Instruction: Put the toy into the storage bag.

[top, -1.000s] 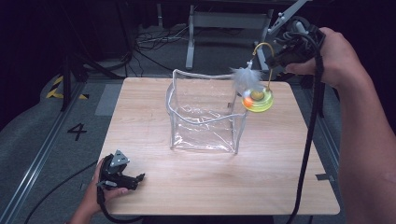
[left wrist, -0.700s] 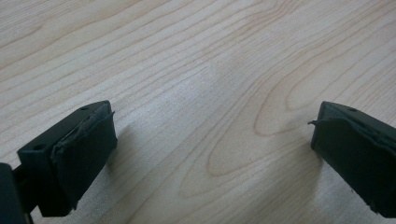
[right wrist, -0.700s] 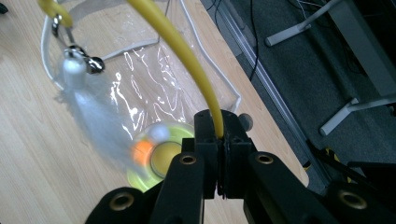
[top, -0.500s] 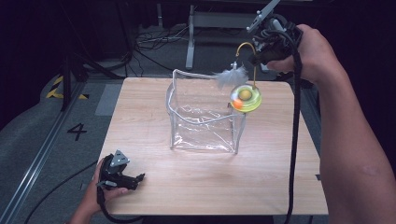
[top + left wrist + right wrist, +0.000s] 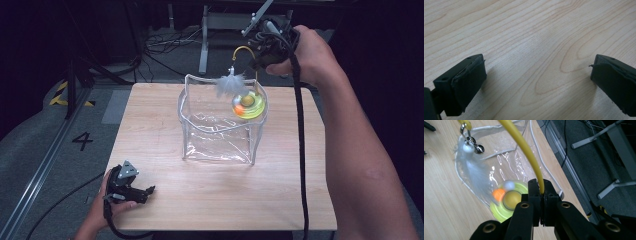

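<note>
Yellow toy (image 5: 248,104) beneath right tool (image 5: 260,59)

One clear bag (image 5: 217,135) at table centre, one feather toy (image 5: 247,104) at one o'clock (perhaps two balls inside), two grippers.

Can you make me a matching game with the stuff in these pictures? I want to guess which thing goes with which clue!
Things:
1. feather
2. clear bag
3. left gripper
4. right gripper

Clues:
A. open, low over the table near its front edge
B. stands in the middle of the table
C. white, dangling from the yellow wand
D. shut on the yellow wand

Pairs: 1-C, 2-B, 3-A, 4-D
</note>
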